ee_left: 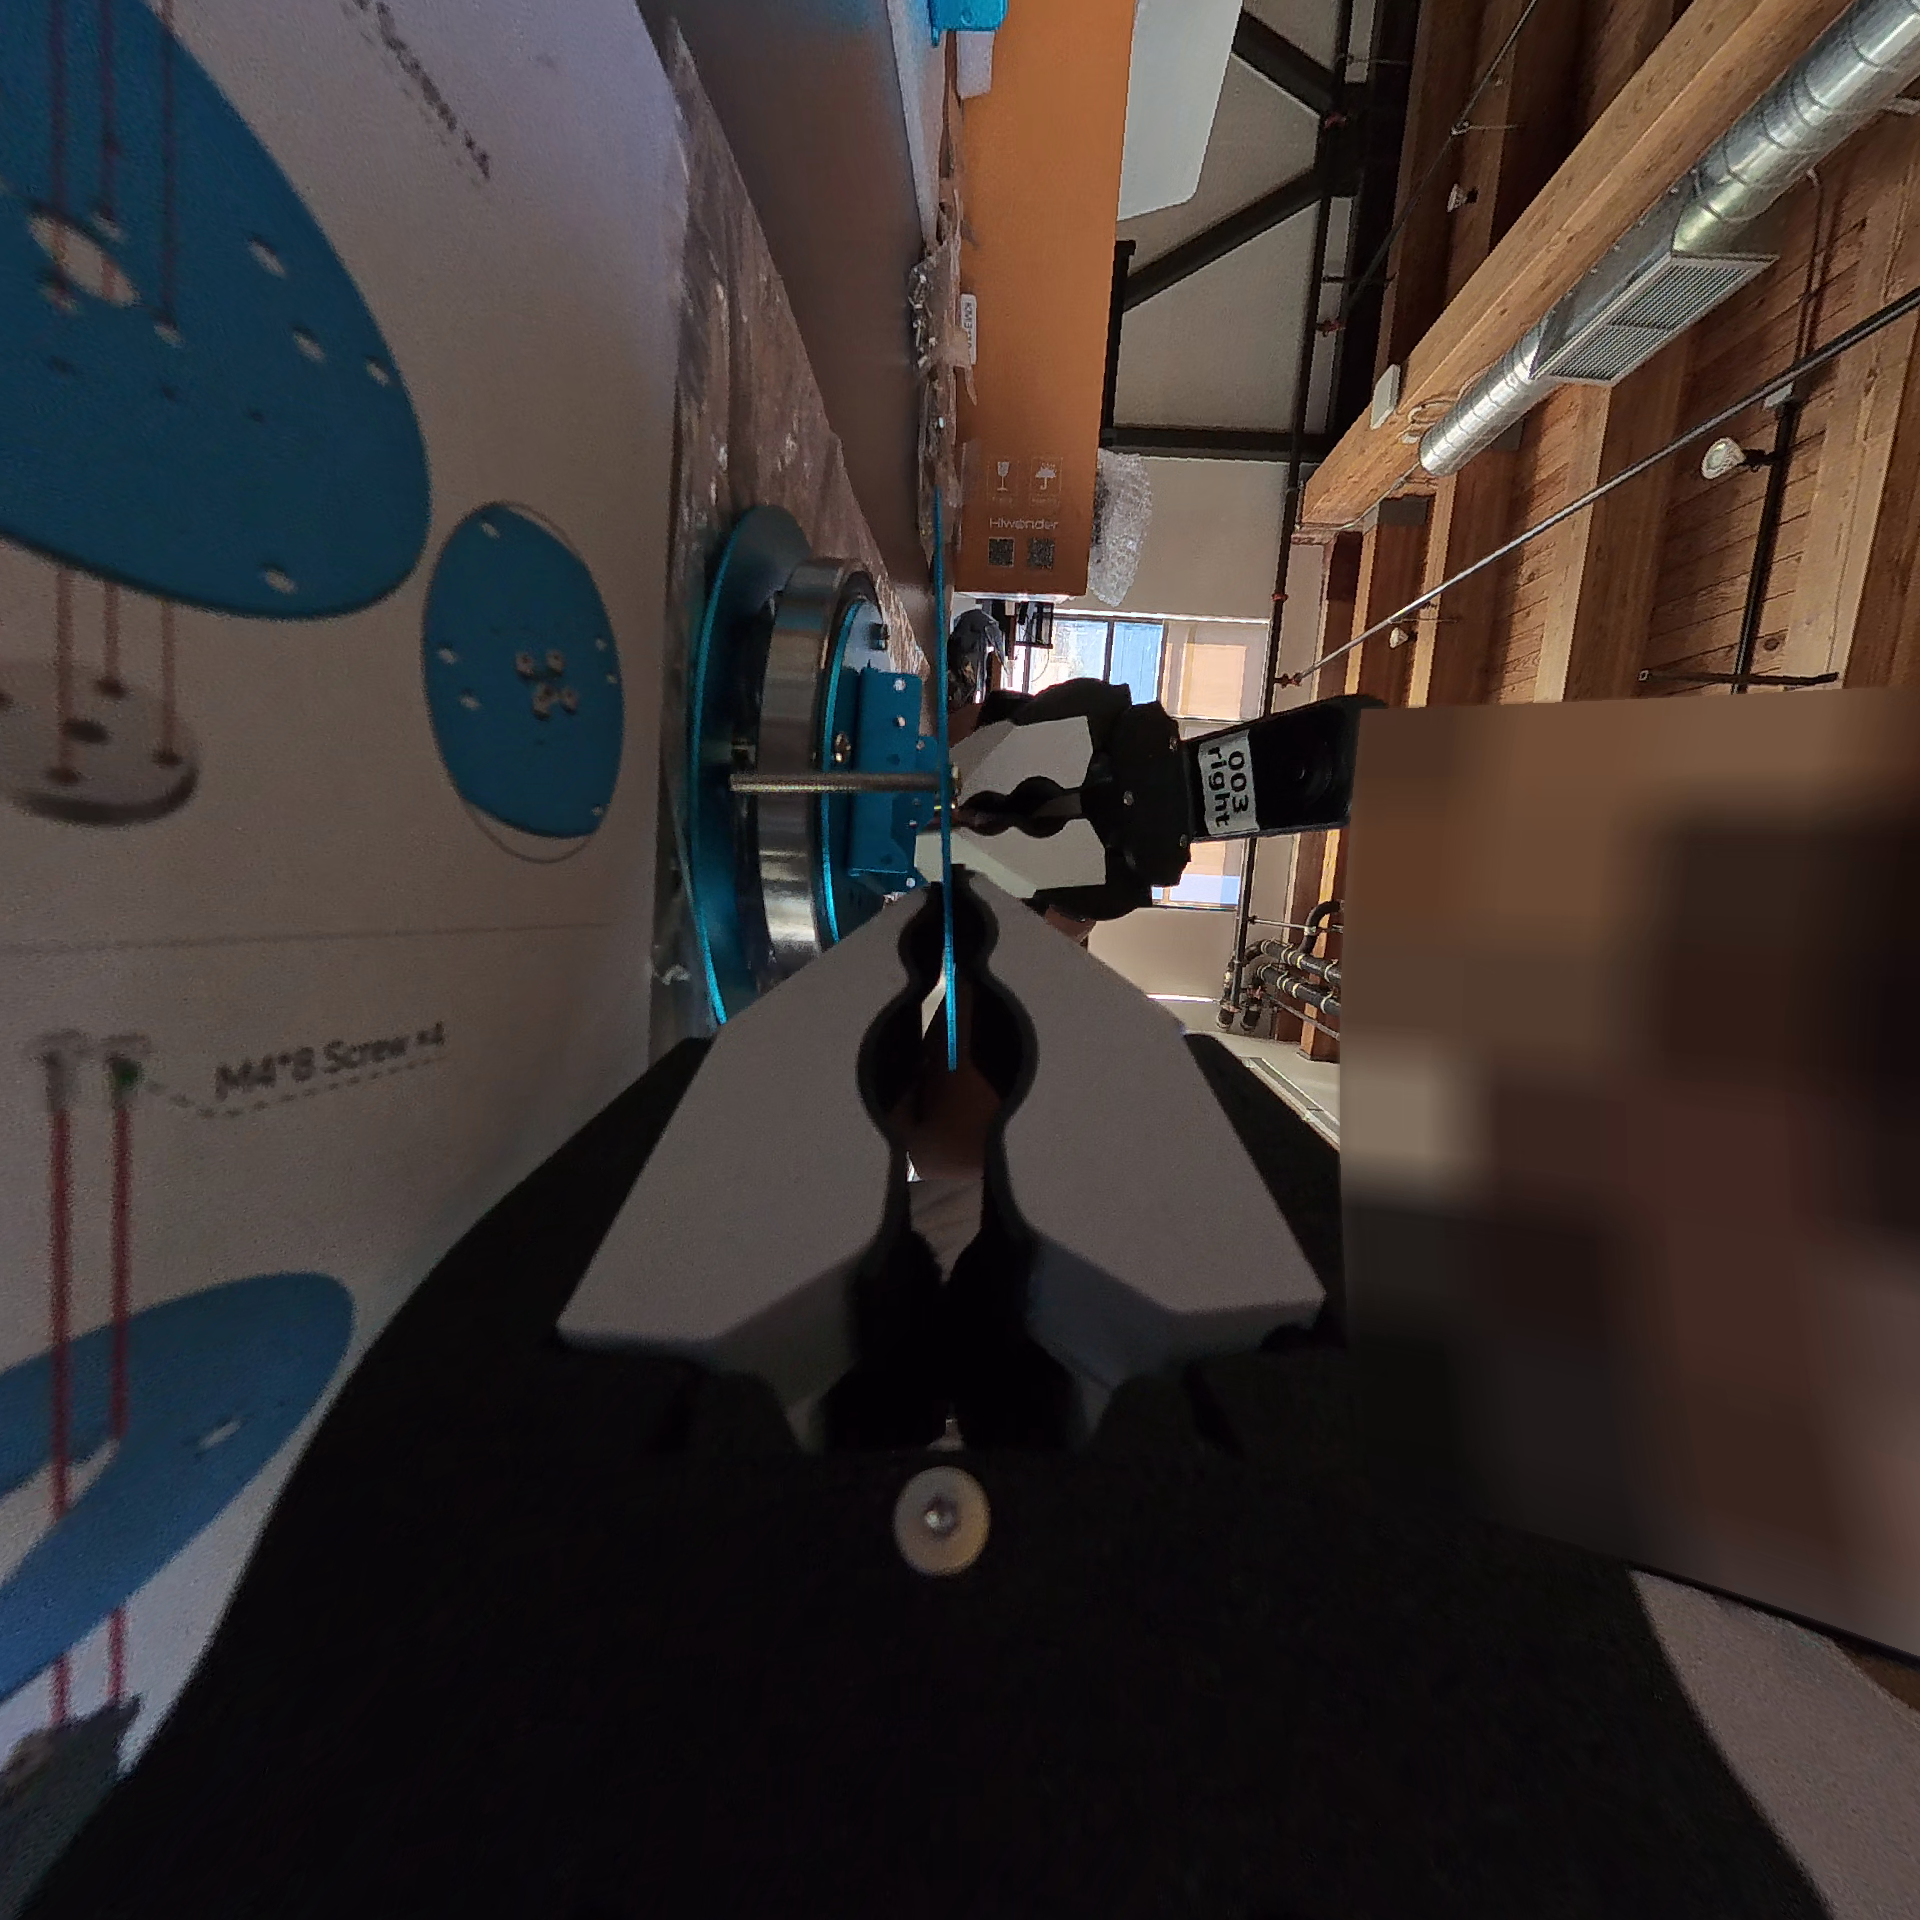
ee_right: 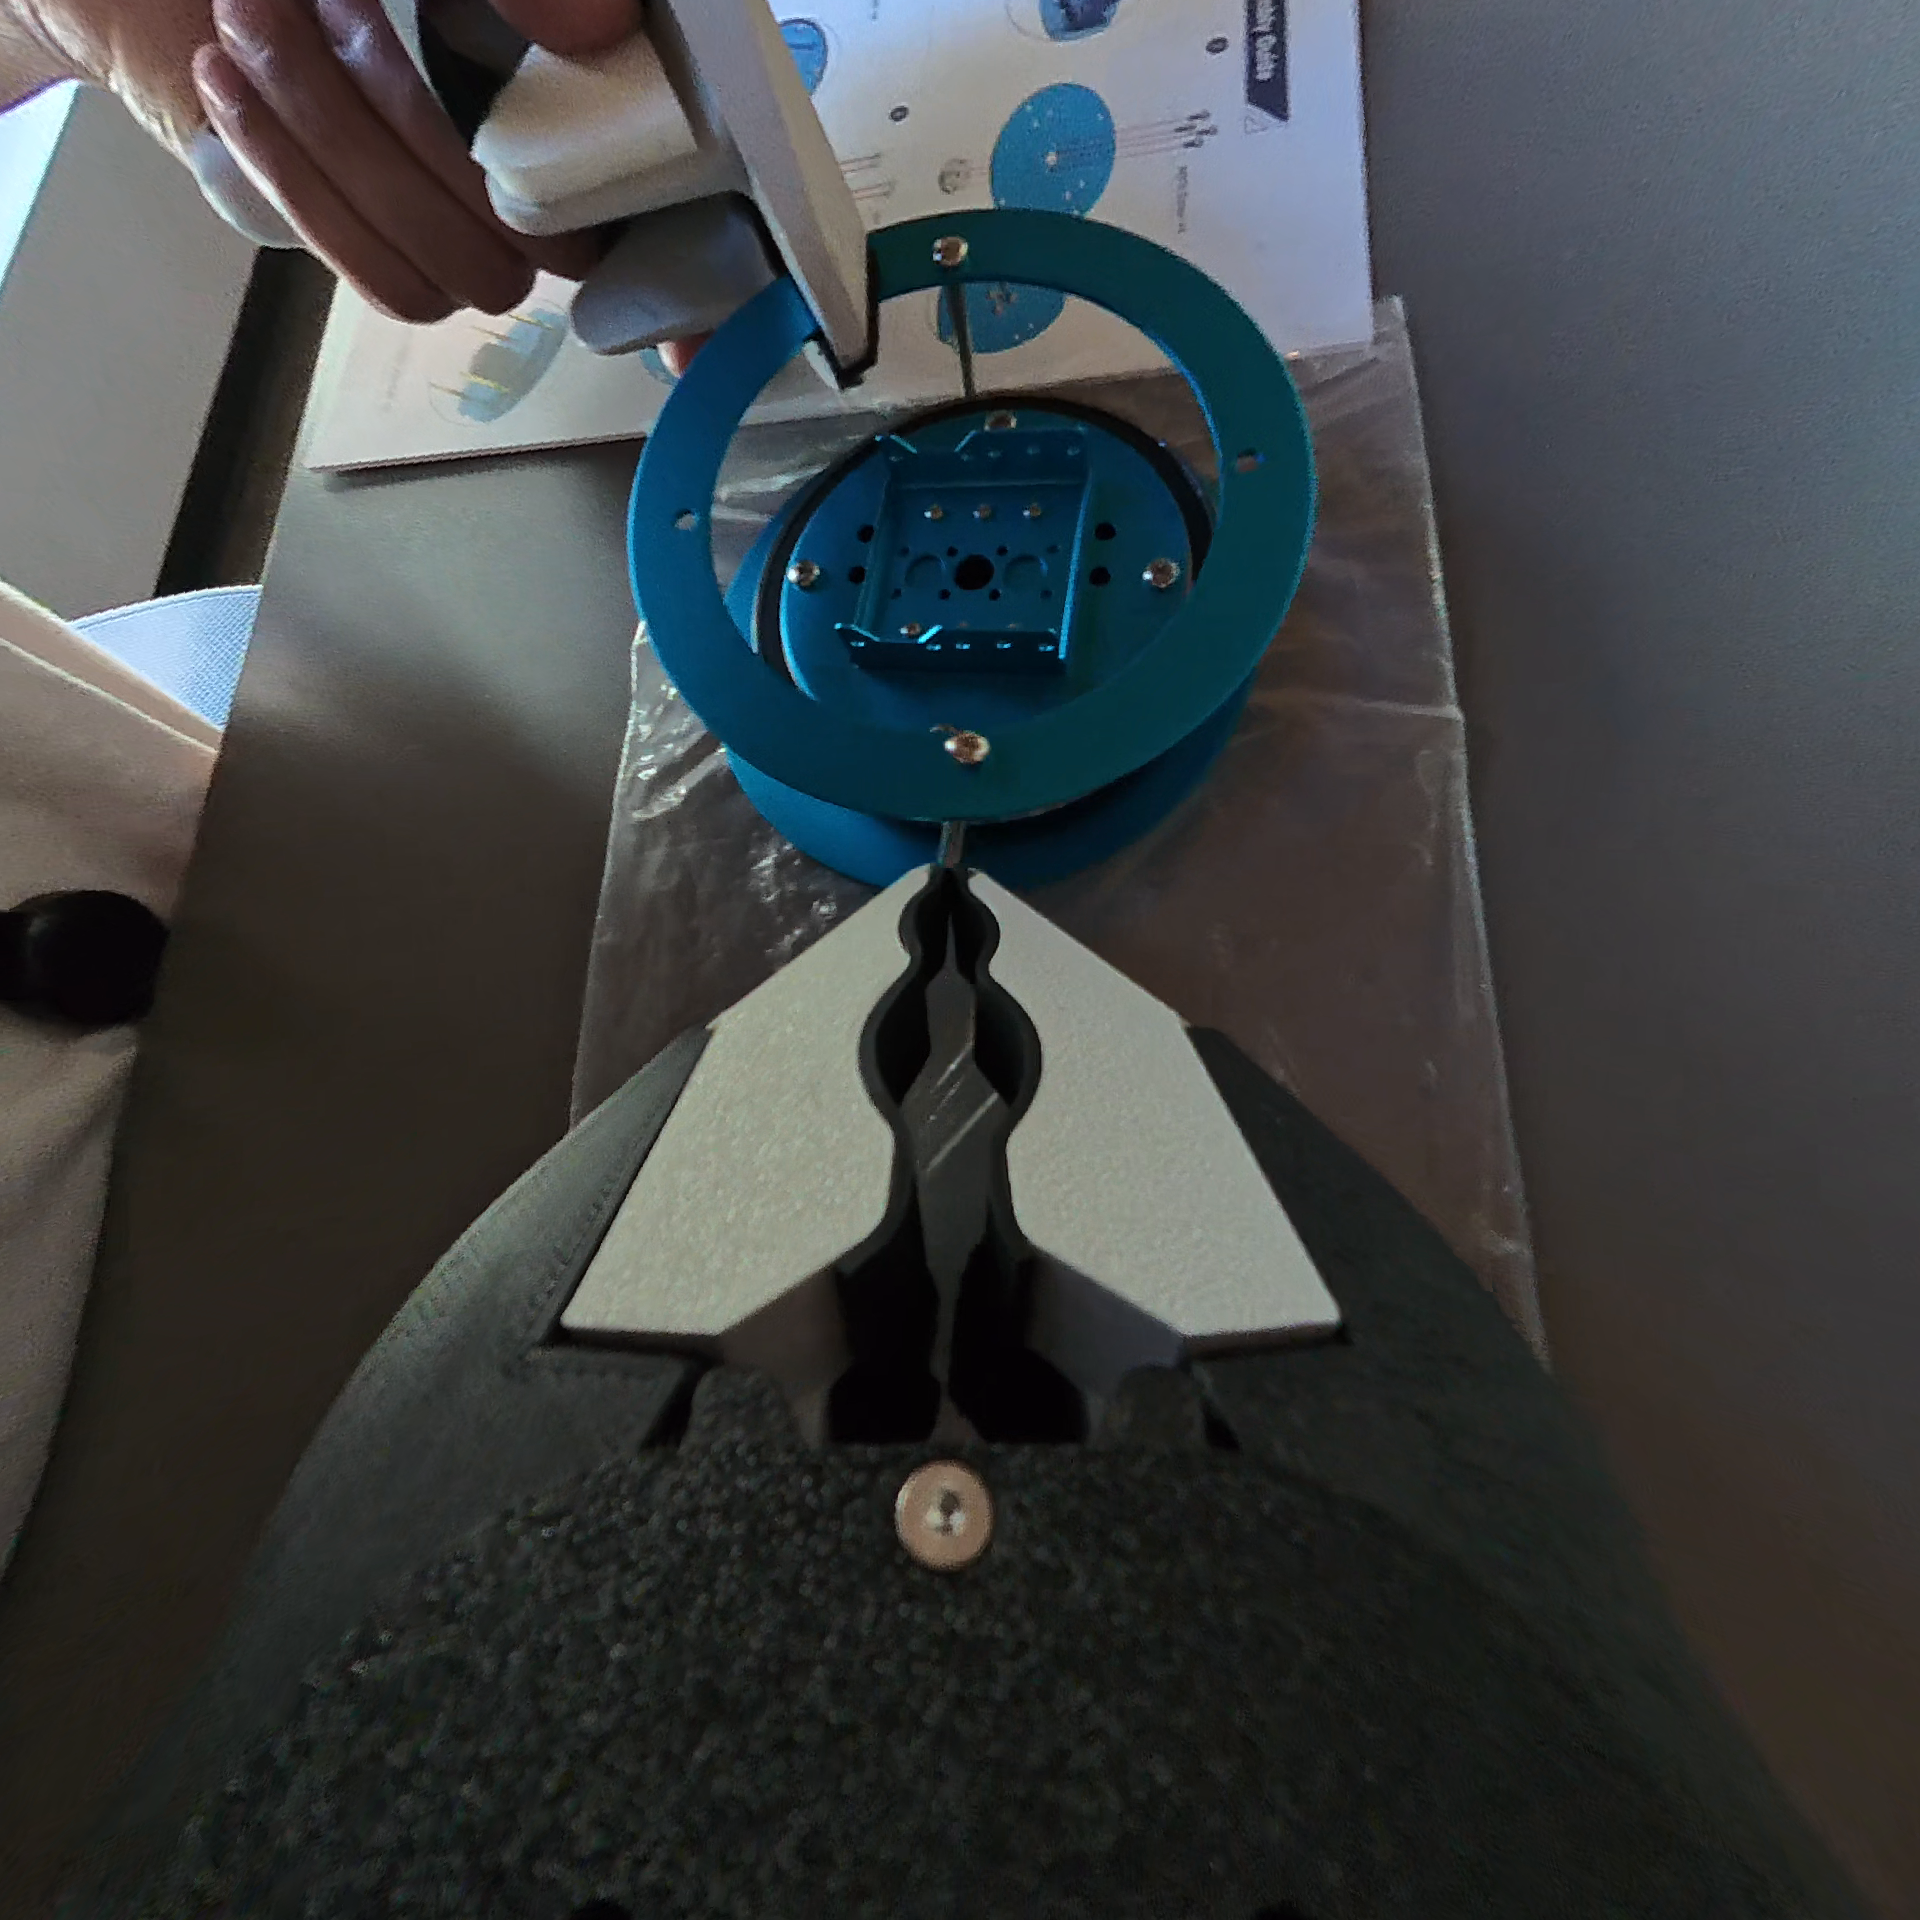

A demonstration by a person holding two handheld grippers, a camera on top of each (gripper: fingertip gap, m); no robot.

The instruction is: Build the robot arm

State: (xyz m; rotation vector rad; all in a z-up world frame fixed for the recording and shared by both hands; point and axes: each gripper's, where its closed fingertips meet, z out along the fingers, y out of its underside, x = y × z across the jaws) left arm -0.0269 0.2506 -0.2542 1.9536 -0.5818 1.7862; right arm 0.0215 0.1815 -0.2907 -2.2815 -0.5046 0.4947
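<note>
So the right gripper is closest in, jaws pinched together right at the near edge of a flat blue ring. There's a thin metal rod poking down from a screw in that ring and running into the tips, so it looks clamped on the rod, though the contact spot is tiny and partly hidden.

The ring itself is held up in the air, roughly level, above a round blue base that sits on a clear plastic bag on the grey counter. Looking through the ring you can see a square blue bracket full of holes, mounted on the base's inner disc.

On the far side, the left gripper comes in with a hand wrapped around it, jaws closed on the ring's rim. From its own camera the ring shows edge-on as a thin blue line squeezed between the pads, with the bearing-like base beyond it.

Past all that, an instruction sheet with blue part drawings lies on the counter, touching the bag's far edge. An orange cardboard box is further back.
</note>
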